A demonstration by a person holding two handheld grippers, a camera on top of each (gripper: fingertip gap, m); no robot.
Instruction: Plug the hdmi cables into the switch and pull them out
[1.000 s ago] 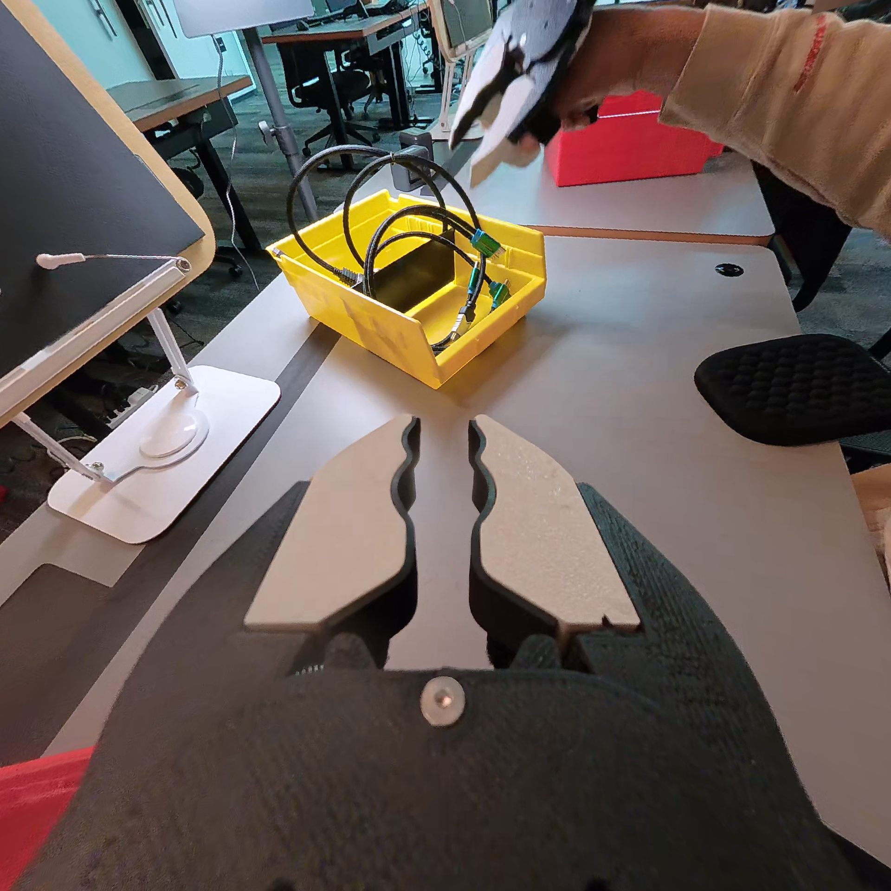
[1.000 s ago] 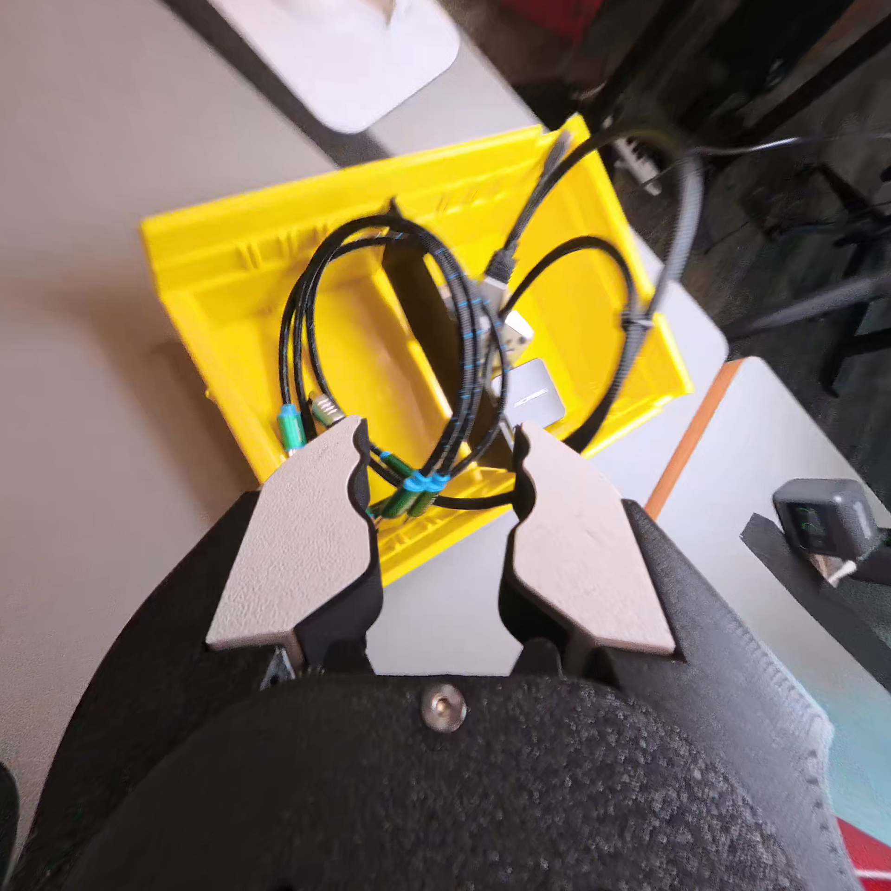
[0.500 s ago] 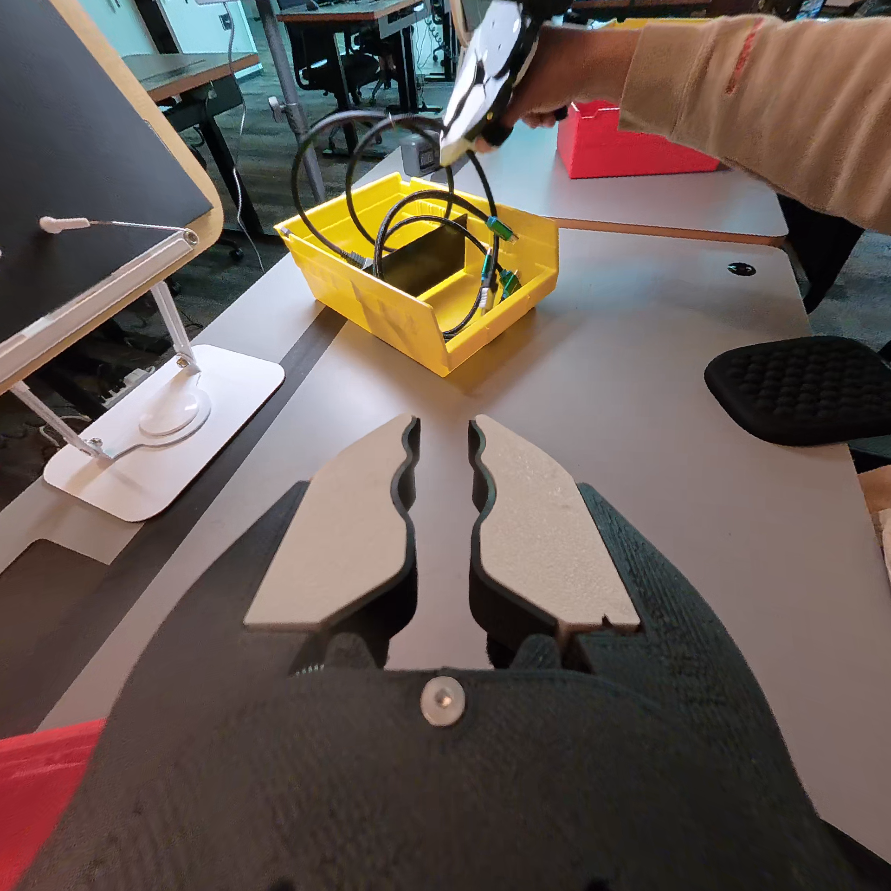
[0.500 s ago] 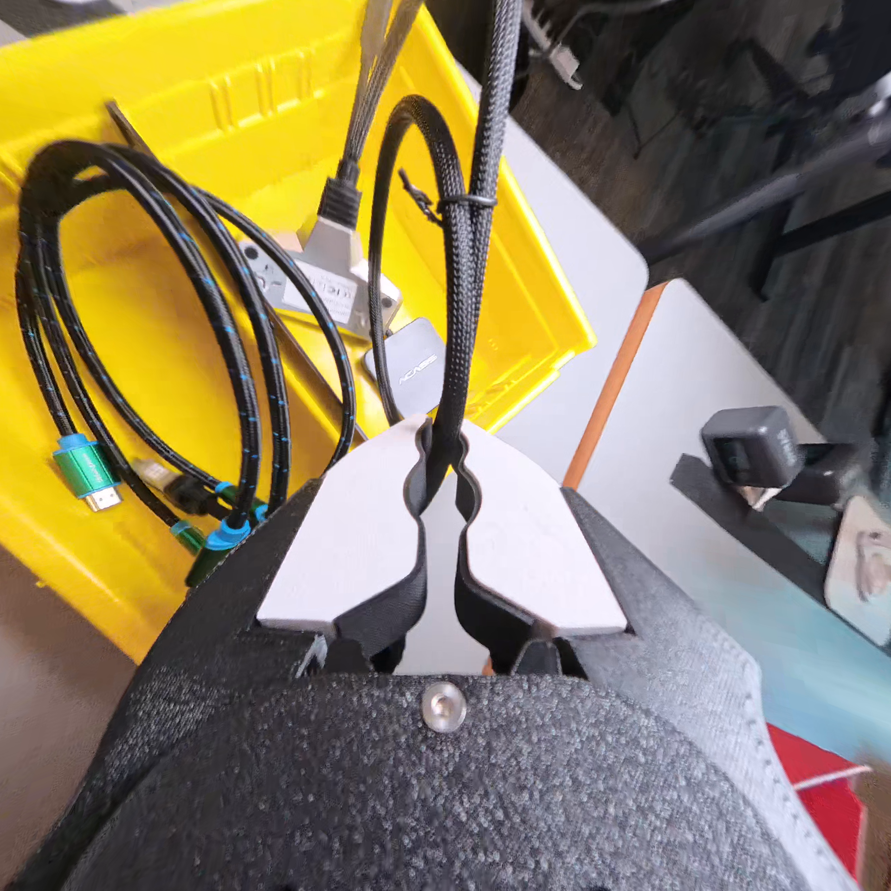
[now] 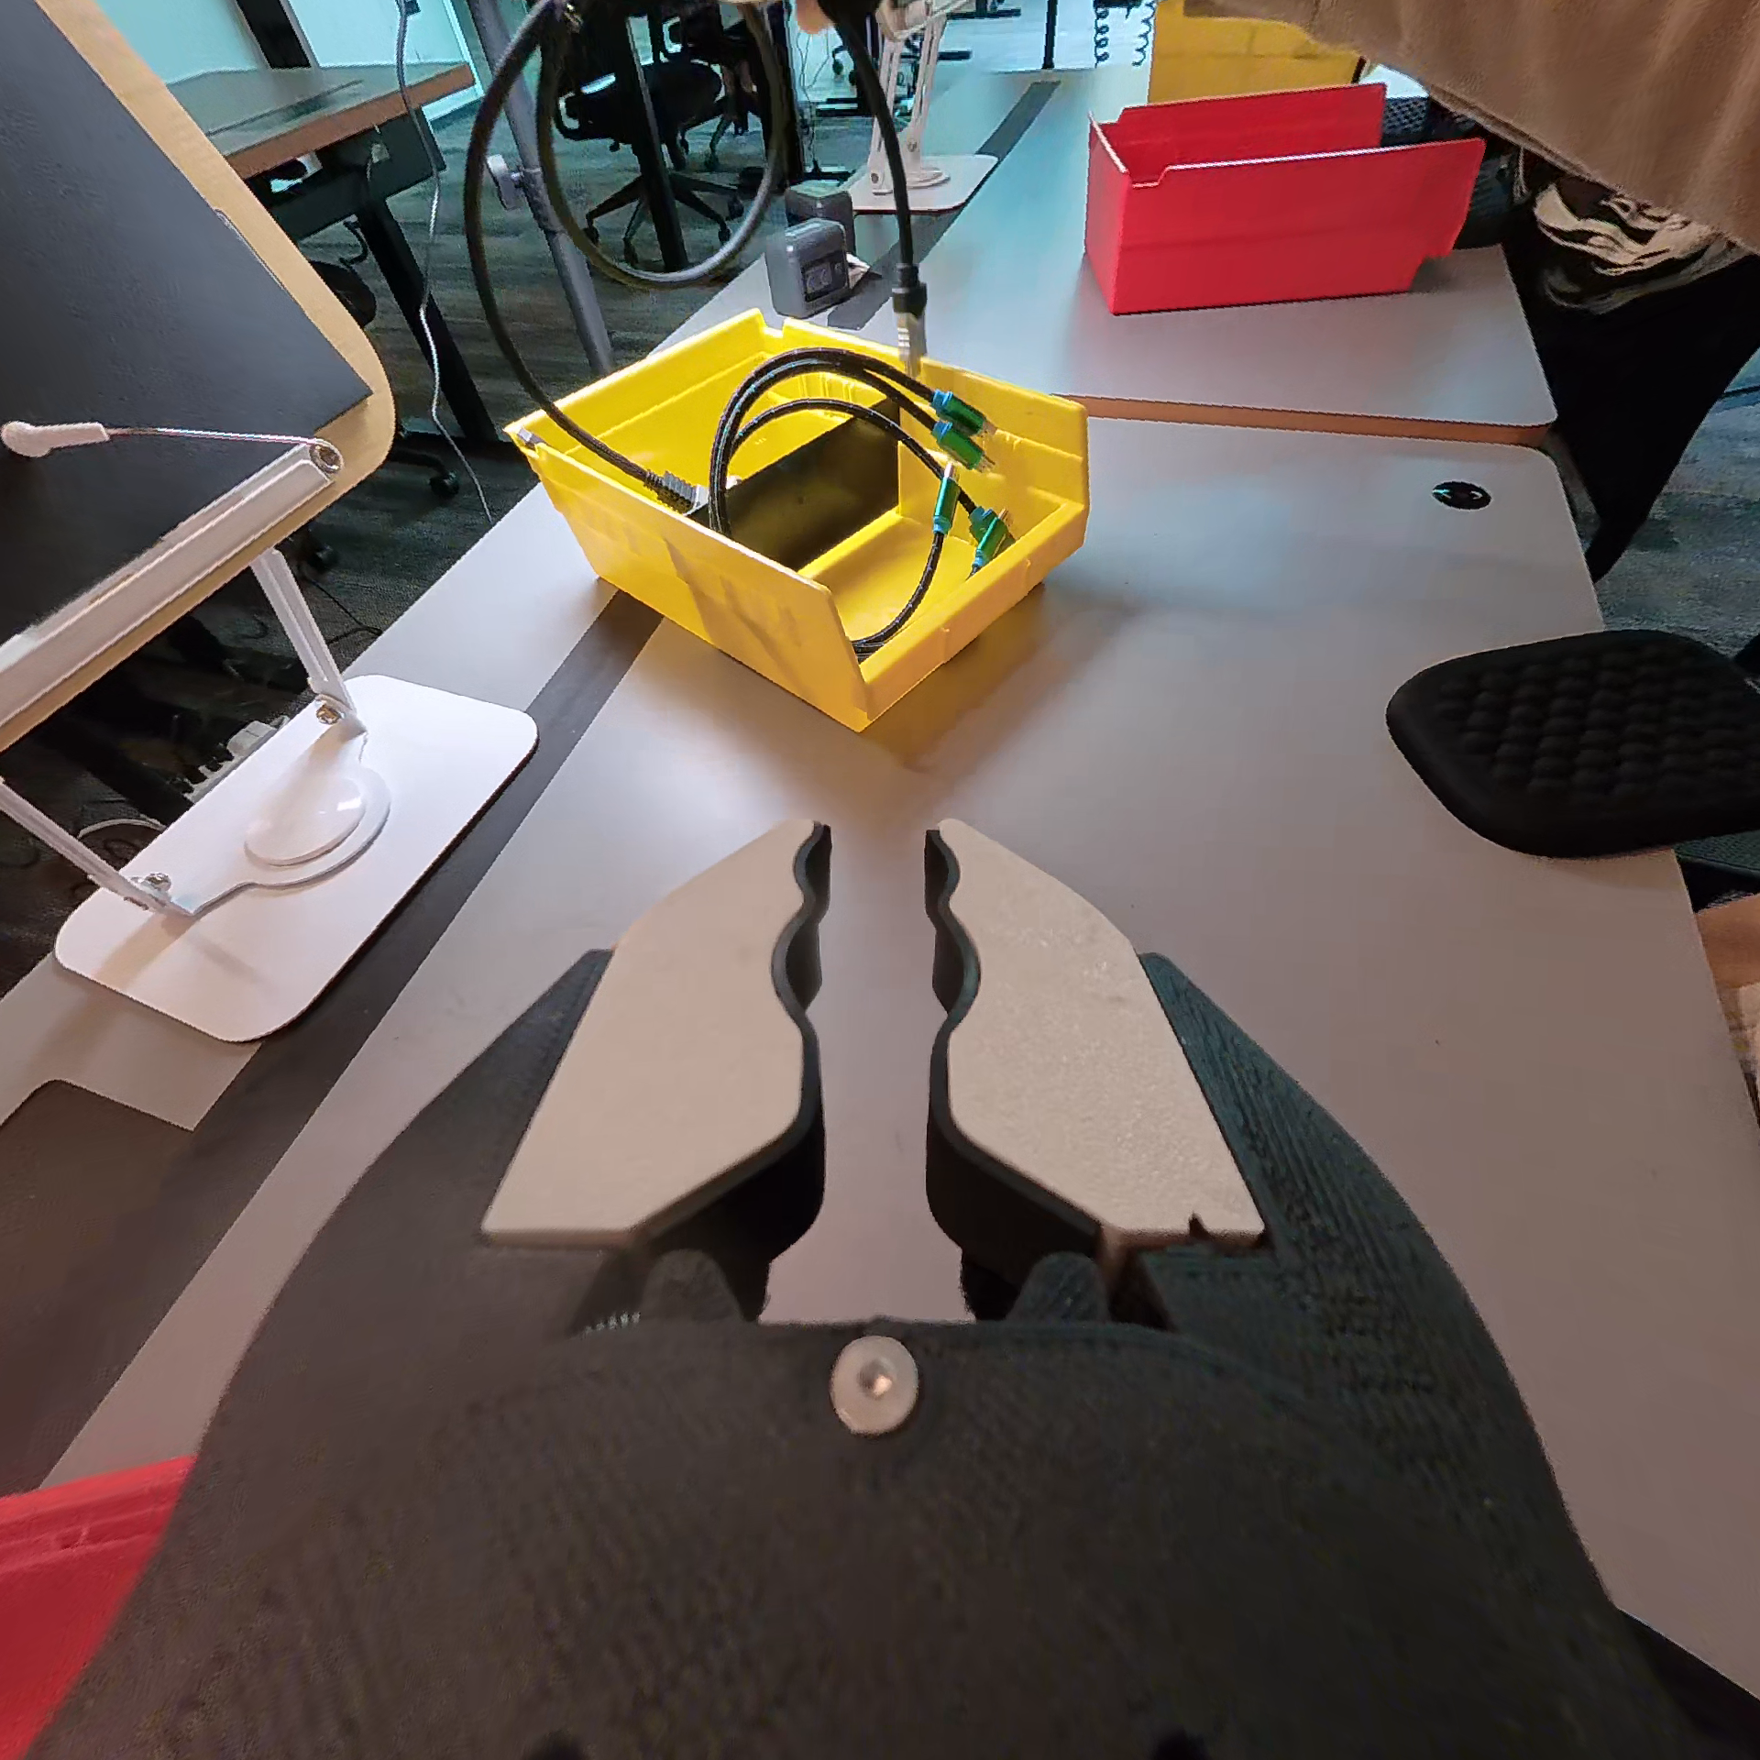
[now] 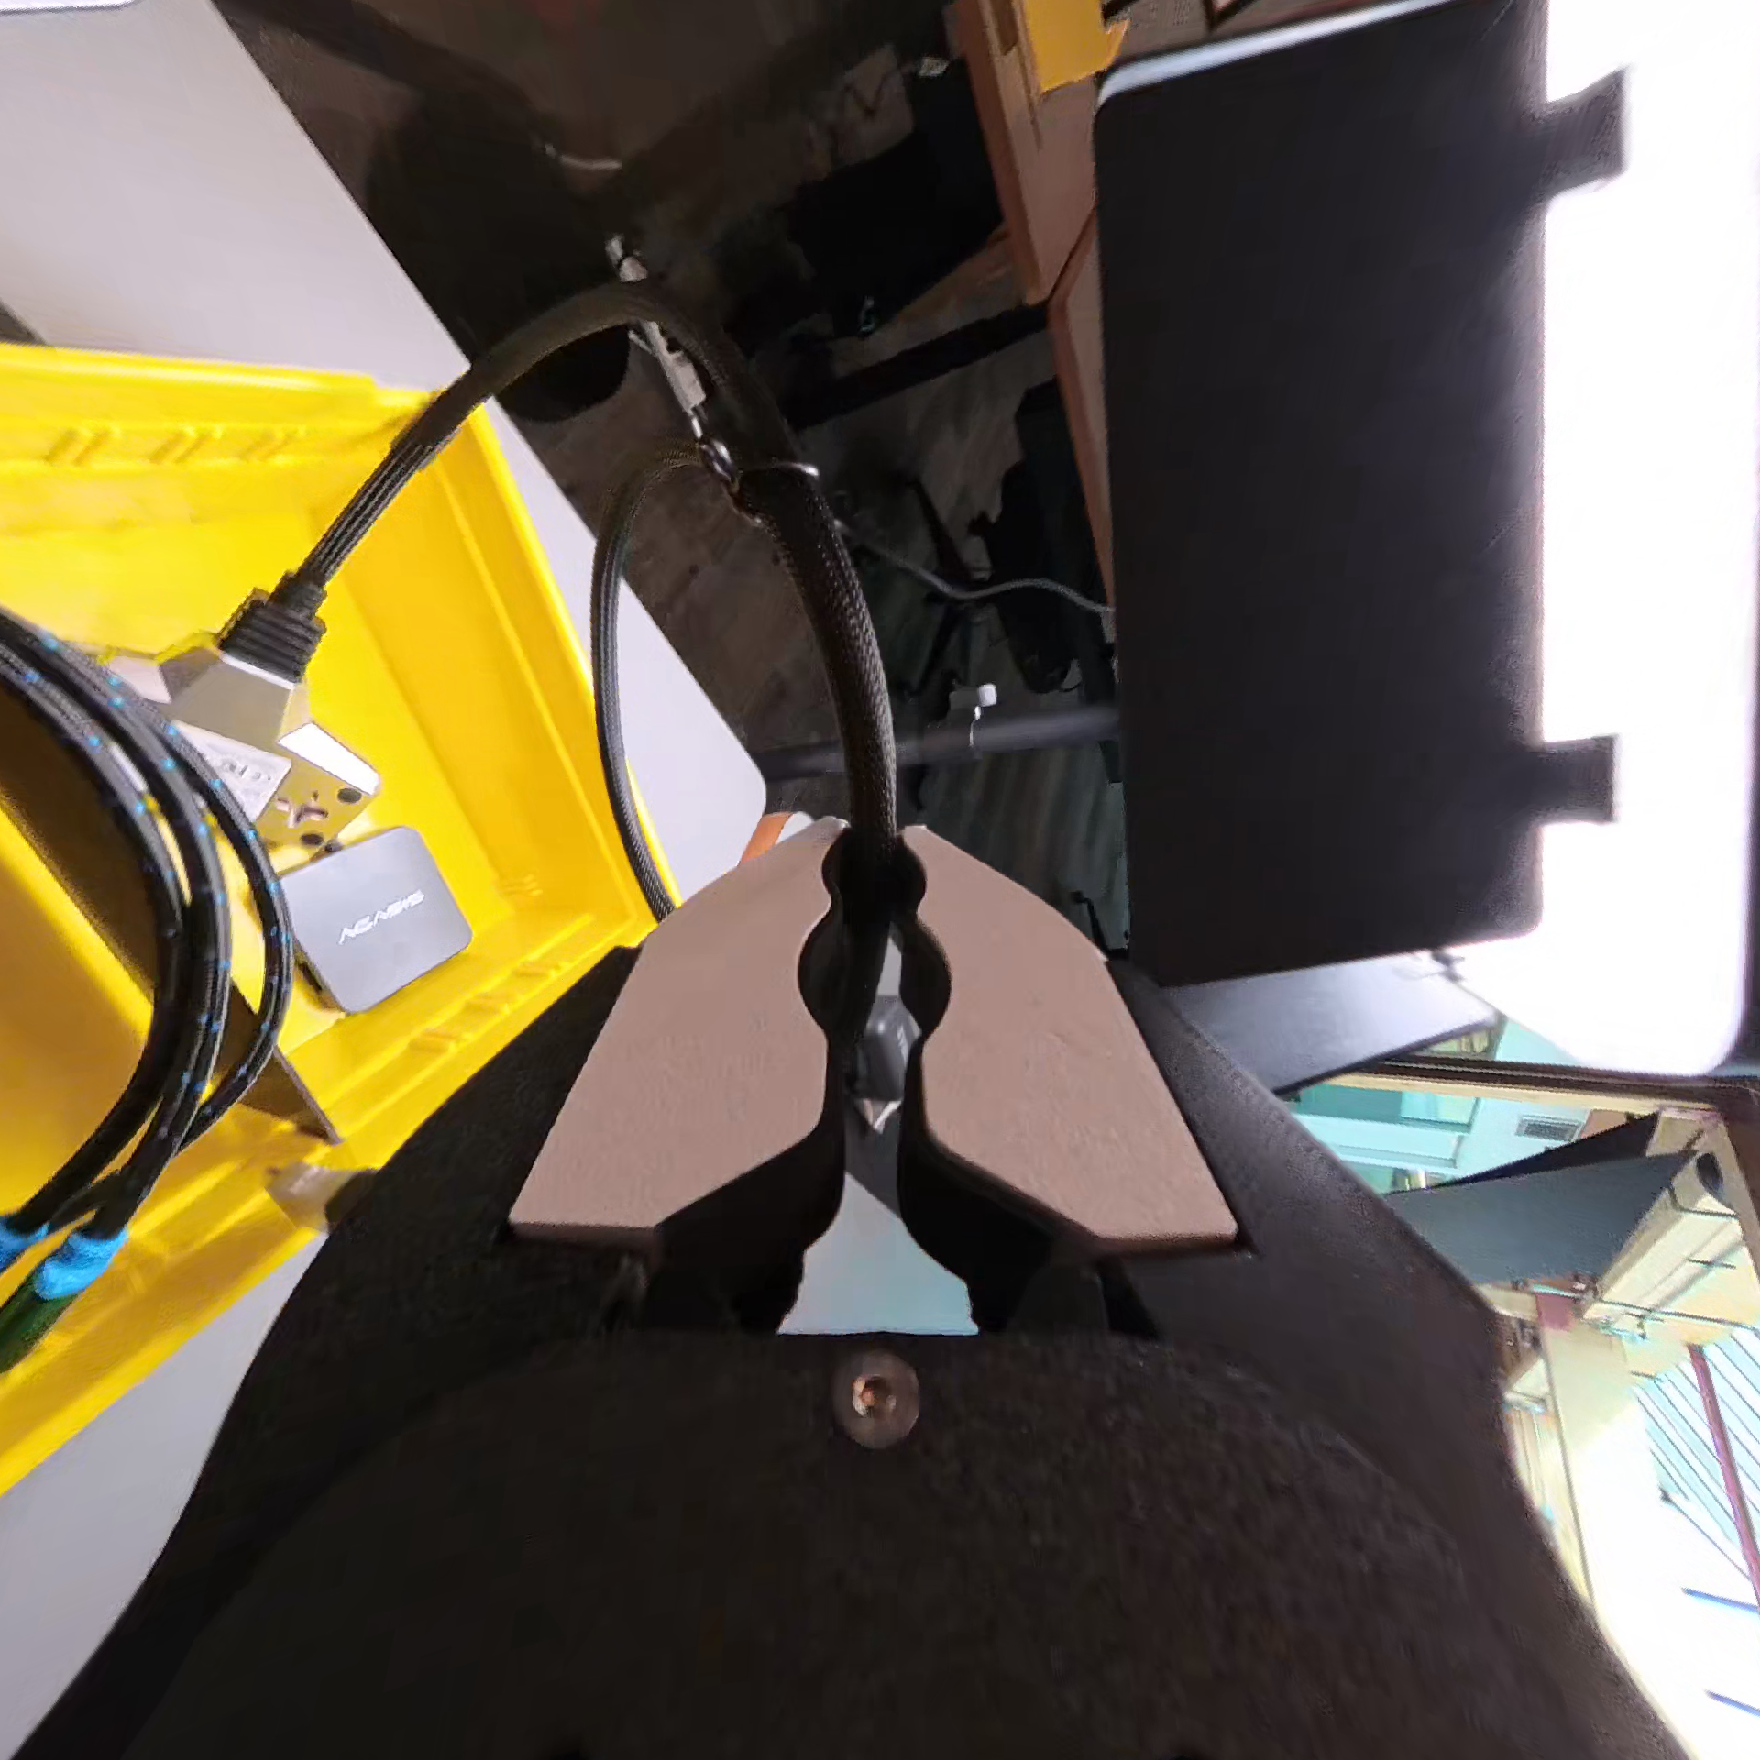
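Note:
A yellow bin (image 5: 762, 610) on the grey table holds black-and-blue braided cables with green plugs (image 5: 952, 419). My left gripper (image 5: 874, 843) hovers low over the table in front of the bin, open by a narrow gap and empty. My right gripper (image 6: 871, 838) is shut on a black braided HDMI cable (image 6: 862, 667) and holds its loop high above the bin. One end of the cable (image 5: 910, 305) dangles over the bin's far edge. Its other silver plug (image 6: 248, 695) lies in the bin by a silver piece and a small grey box (image 6: 381, 914).
A white stand base (image 5: 286, 857) carrying a tilted black panel (image 5: 143, 286) is at the left. A red bin (image 5: 1267, 190) and a small grey device (image 5: 810, 267) sit on the far table. A black padded armrest (image 5: 1581, 743) overhangs the right edge. A sleeve (image 5: 1524, 76) crosses the top right. One gripper's finger ends stand about 45 cm off the other's.
My right gripper came down open over the bin, shut on the black braided cable and lifted its loop up and away. My left gripper has stayed where it was.

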